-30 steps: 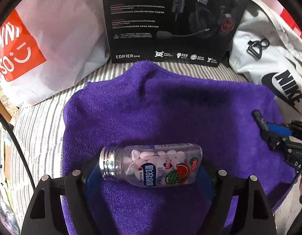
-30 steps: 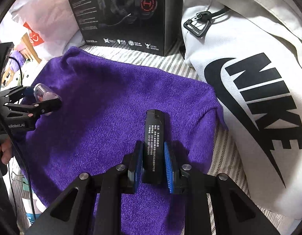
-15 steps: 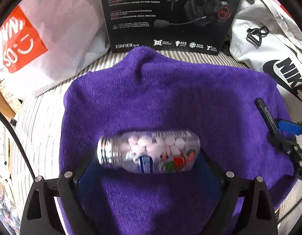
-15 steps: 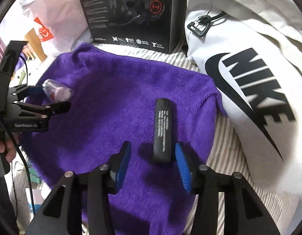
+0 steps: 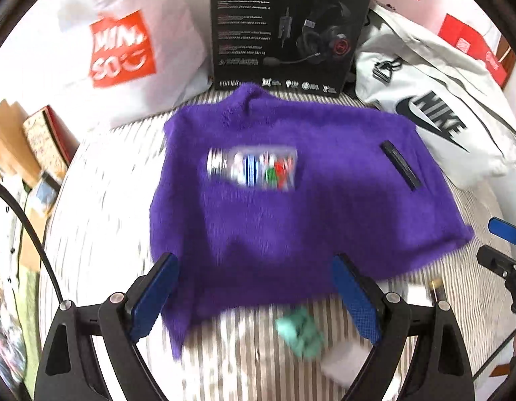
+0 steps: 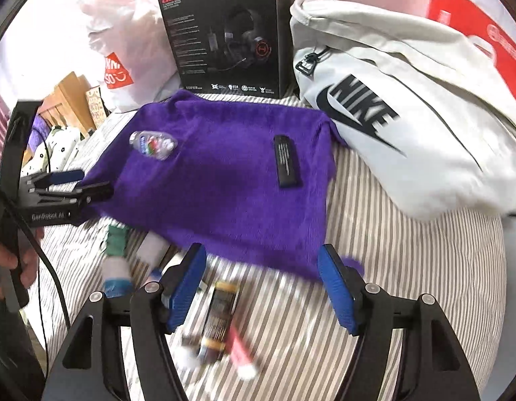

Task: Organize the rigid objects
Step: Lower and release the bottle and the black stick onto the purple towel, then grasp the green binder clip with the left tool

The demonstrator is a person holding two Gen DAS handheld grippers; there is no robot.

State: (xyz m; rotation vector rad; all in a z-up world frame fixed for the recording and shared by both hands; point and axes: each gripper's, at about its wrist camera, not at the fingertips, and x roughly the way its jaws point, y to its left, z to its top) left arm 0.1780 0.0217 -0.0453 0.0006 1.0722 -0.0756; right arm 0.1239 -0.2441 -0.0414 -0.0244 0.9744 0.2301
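The left gripper (image 5: 254, 295) and right gripper (image 6: 261, 287) both hang spread wide and empty over the striped bedding (image 6: 408, 267). On the purple towel (image 5: 291, 220) the candy bottle (image 5: 253, 167) lies on its side, well apart from the black flat device (image 6: 286, 160).

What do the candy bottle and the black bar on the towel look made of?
Candy bottle: clear, glossy plastic by the look, since the pieces inside show through; ribbed, silvery cap, metal or plated plastic. Black bar: rigid matte casing with printed text, probably plastic. Purple towel: fuzzy cloth.
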